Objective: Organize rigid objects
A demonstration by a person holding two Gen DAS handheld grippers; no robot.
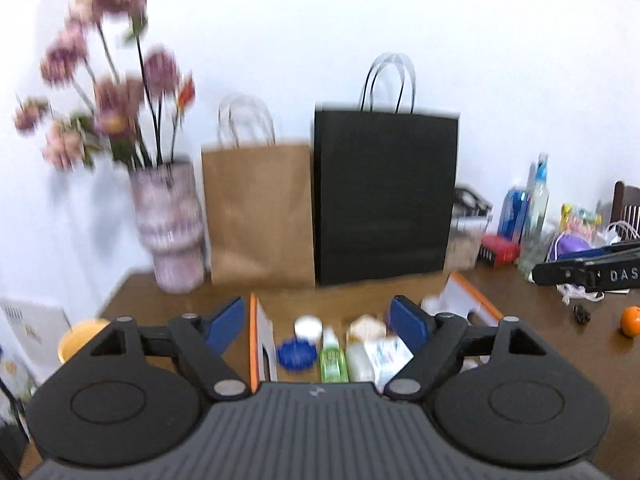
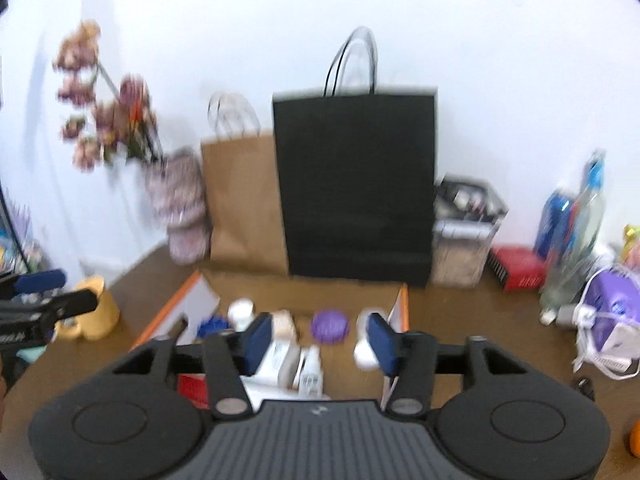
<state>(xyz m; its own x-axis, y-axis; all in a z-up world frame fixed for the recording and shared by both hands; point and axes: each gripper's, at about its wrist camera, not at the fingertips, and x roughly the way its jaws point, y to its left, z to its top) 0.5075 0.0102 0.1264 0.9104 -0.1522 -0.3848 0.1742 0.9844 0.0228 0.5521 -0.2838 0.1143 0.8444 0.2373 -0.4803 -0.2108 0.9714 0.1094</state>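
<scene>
Both the left gripper and the right gripper hover with fingers released and nothing between them above the orange-edged box on the worktop, where a blue lid and green bottle lie below the left fingers.

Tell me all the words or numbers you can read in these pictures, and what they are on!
"DAS": white letters on the black right gripper, cut off by the picture's edge.
White packet in the box: print too blurred to read.
Red box: markings too blurred to read.
Blue-labelled bottle: label too blurred to read.
</scene>
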